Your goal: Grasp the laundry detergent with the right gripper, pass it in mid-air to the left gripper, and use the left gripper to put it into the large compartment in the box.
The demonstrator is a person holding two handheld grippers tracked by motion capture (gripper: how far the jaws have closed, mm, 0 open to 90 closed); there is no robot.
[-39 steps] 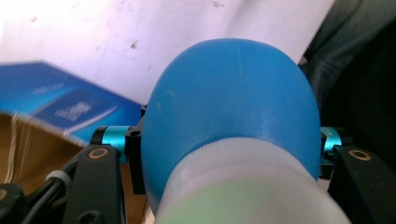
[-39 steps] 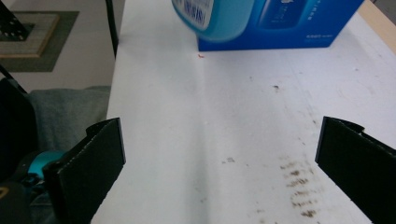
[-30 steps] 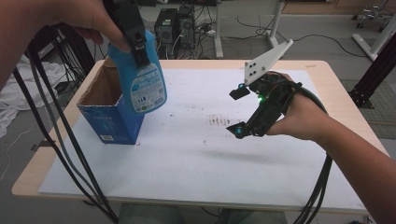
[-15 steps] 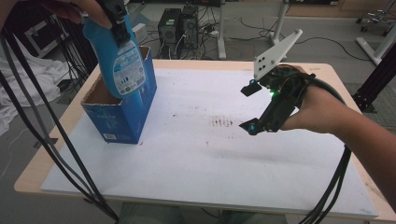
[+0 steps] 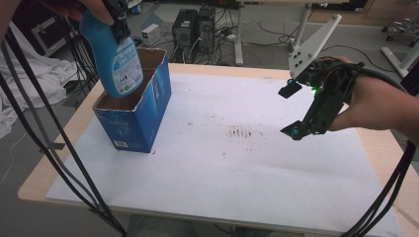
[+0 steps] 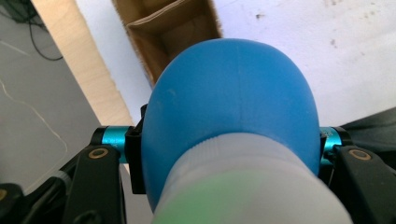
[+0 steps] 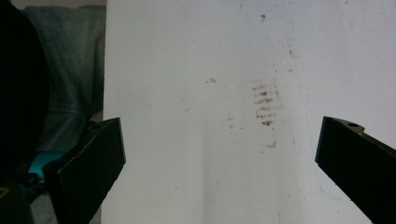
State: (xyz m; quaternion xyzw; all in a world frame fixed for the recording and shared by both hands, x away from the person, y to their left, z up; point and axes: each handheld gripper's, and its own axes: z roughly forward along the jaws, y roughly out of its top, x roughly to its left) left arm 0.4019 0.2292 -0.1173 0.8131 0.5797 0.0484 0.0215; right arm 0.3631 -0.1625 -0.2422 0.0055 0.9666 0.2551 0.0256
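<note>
The main risk lay in the descent of the blue spray bottle point(image 5: 114, 54) into the open cardboard box point(image 5: 136, 106). The bottle hung tilted, its base just inside the box mouth near the left-hand wall, and a base that caught the rim or a folded flap would likely have tipped the light box or pushed it across the white paper sheet point(image 5: 237, 163) toward the desk point(image 5: 74, 128) edge, which was near the box on that side. The box stood free, with nothing bracing it. A second risk was the hold itself: the bottle was gripped high, up near its neck, so the heavy body hung below the jaws and could have swung or slipped if the squeeze had eased.

The left gripper point(image 5: 117, 19) was clamped on the bottle. In the left gripper view its jaws pressed against either side of the rounded blue shoulder point(image 6: 233, 112), opened only as wide as the bottle itself, with the box interior point(image 6: 173, 32) visible beyond it. The bottle touched nothing else that could be made out; whether its base brushed the box wall could not be told.

The right gripper point(image 5: 291, 111) hovered above the right half of the sheet, well apart from the box. Its jaws stood wide apart and held nothing, and between them lay bare paper with a patch of brown smudges point(image 7: 266, 105).
</note>
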